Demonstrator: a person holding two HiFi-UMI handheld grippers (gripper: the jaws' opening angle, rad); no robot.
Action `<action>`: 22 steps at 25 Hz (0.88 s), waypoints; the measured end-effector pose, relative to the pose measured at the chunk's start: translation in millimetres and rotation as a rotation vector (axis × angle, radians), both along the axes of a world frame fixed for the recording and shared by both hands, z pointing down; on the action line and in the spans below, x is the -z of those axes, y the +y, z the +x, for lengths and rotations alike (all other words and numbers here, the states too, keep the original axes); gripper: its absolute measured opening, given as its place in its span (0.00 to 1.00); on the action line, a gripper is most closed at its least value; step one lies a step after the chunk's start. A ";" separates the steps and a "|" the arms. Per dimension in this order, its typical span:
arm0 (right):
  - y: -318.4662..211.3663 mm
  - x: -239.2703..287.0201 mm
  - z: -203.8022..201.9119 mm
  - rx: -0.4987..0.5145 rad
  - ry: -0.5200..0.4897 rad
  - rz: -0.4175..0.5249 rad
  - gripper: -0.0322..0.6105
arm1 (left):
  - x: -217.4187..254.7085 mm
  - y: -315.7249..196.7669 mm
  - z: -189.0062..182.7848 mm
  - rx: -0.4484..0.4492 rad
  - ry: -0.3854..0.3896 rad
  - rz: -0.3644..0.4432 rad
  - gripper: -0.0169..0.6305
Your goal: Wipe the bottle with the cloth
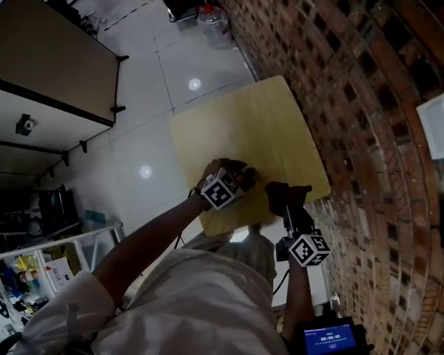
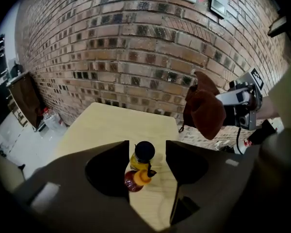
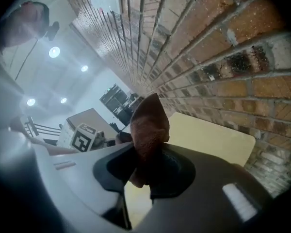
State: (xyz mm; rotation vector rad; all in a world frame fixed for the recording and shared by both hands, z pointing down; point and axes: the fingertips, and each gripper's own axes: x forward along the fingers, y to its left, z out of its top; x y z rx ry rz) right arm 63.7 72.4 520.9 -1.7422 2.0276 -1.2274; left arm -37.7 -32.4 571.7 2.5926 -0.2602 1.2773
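Jaws on my left claw point(image 2: 146, 152) stand wide apart and press on nothing. It points steeply down at the table point(image 2: 102, 125), and in the gap between the jaws I see two bottles standing on the pale wood.

The yellow bottle point(image 2: 141, 155) is small, with a round dark cap, and sits just beyond the jaw tips. The red bottle point(image 2: 132, 182) is closer to me and low in the gap. It has a rounded body and an orange cap point(image 2: 143, 177) that ends in a small dark tip. It sits right against the yellow one, though I cannot tell whether they touch. Neither jaw touches either bottle.

My right claw point(image 3: 148, 154) is clamped on the cloth point(image 3: 148, 123). The cloth is brown and soft-looking, bunched between the jaws, with a pointed fold standing up above them and a short end hanging below. From my left claw's view the cloth point(image 2: 206, 113) hangs in the air off the right edge of the table, well apart from the bottles and higher than them.

From my head view, both claws are over the near end of the table point(image 1: 251, 124), and my left claw hides the bottles.

By my count there are two bottles, one cloth, one table and two claws. A brick wall point(image 2: 136, 47) runs along the far side of the table.
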 end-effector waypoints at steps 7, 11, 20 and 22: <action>-40.8 -28.1 9.8 0.049 -0.011 -0.054 0.18 | -19.9 1.7 5.4 -0.021 -0.086 0.051 0.37; -60.8 -40.7 11.3 0.094 -0.027 -0.068 0.18 | -23.5 -5.3 11.8 0.005 -0.107 0.098 0.29; -90.1 -55.1 -30.6 0.270 -0.155 -0.092 0.18 | -24.0 -3.7 12.0 0.057 -0.104 0.092 0.28; -95.1 -63.7 -40.5 0.300 -0.168 -0.121 0.18 | -20.9 -6.8 16.0 0.060 -0.093 0.100 0.28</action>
